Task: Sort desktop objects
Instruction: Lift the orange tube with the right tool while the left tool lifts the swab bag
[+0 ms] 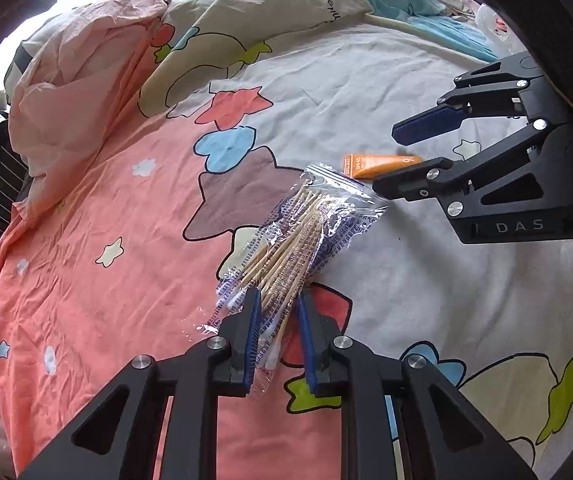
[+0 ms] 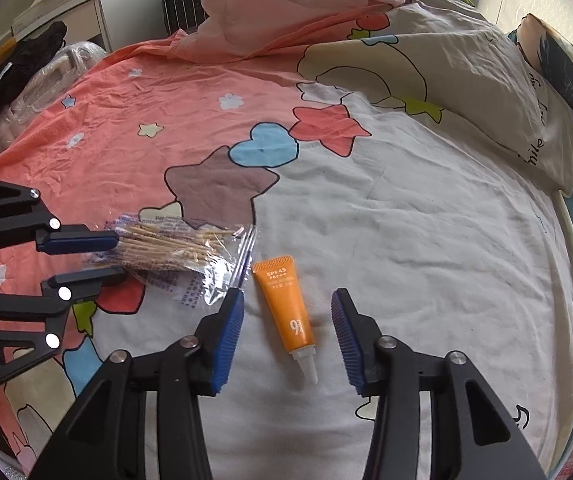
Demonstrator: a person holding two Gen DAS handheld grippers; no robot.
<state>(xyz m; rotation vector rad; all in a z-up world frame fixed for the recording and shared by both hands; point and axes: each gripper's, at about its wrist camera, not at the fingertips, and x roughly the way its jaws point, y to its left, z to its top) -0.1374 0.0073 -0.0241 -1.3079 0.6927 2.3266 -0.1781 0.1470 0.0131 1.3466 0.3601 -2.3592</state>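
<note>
My left gripper (image 1: 278, 300) is clenched on the near end of the clear bag of cotton swabs (image 1: 294, 236), which lies on the patterned bedsheet (image 1: 98, 208) across the brown star print. My right gripper (image 2: 288, 320) is spread wide, its blue pads (image 2: 228, 340) on either side of the orange sunscreen tube (image 2: 286, 312) without touching it. The tube lies flat on the white part of the sheet, just beside the bag's zip edge, white nozzle pointing toward me.
</note>
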